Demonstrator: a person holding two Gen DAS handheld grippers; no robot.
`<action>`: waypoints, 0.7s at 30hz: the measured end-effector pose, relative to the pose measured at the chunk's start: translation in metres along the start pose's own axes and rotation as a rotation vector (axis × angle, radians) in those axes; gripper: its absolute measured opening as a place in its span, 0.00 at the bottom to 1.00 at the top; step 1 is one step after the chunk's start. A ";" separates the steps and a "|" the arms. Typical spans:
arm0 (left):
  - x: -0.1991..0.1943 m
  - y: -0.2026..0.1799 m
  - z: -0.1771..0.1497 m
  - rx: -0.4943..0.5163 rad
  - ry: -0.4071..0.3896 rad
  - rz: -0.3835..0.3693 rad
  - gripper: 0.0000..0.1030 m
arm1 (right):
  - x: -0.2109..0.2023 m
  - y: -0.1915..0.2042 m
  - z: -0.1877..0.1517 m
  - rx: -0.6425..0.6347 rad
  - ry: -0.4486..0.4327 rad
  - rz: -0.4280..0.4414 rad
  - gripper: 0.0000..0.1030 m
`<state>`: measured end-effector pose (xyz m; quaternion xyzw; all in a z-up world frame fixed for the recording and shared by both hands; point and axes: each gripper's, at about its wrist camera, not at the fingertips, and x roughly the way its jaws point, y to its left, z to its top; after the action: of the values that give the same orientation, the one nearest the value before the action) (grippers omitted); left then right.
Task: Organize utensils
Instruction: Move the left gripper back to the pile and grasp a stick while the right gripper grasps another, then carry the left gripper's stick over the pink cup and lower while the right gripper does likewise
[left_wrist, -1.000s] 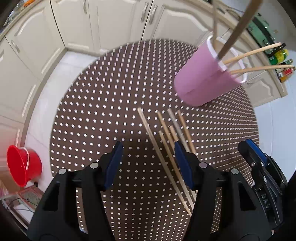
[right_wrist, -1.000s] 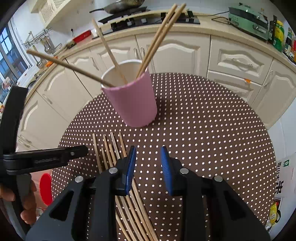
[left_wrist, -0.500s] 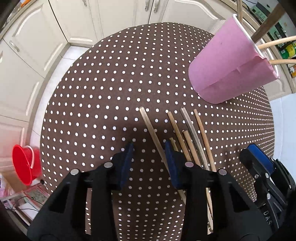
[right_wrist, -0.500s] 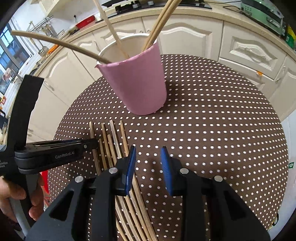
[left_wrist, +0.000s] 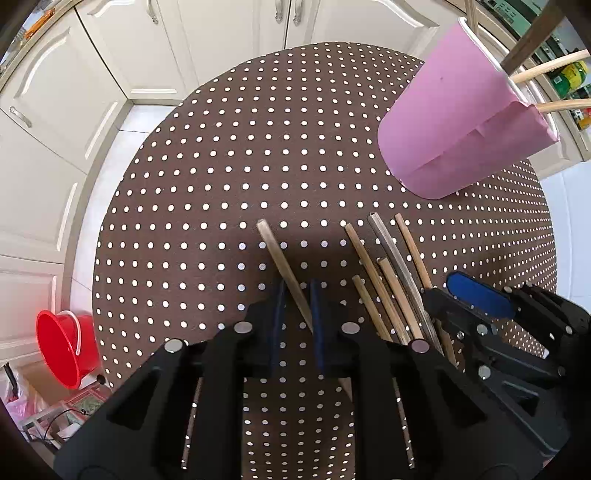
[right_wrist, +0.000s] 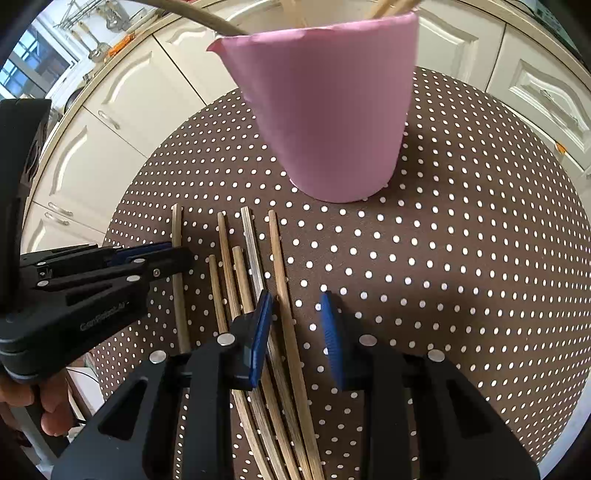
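Each black hand-held gripper (left_wrist: 297, 302) has blue pads (right_wrist: 260, 332) and silver screws.

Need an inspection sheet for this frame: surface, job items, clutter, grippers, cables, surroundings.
Surface: round table under a brown polka-dot cloth.
Job's things: pink cup upright, already holding several chopsticks; five loose chopsticks lie side by side, a sixth, the separate chopstick, apart.
Clutter: nothing seen on the table.
Grippers: left gripper has just been closing, now clamped on the separate chopstick; right gripper open over the rightmost loose chopstick.
Cables: thin black wire on the floor.
Surroundings: cream cabinets, red bucket.
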<state>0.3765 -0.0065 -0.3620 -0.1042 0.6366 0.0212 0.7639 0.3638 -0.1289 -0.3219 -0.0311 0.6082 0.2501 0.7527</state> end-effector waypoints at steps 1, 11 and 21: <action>0.001 0.001 0.000 -0.001 0.001 -0.006 0.12 | 0.001 0.000 0.002 0.003 0.008 0.000 0.25; -0.008 0.039 -0.001 -0.052 0.022 -0.073 0.06 | 0.015 0.012 0.027 -0.059 0.109 -0.059 0.18; -0.015 0.042 -0.013 -0.058 0.032 -0.116 0.05 | 0.014 -0.001 0.032 -0.048 0.134 -0.040 0.05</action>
<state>0.3542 0.0335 -0.3553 -0.1630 0.6408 -0.0063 0.7502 0.3948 -0.1136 -0.3274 -0.0777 0.6505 0.2468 0.7141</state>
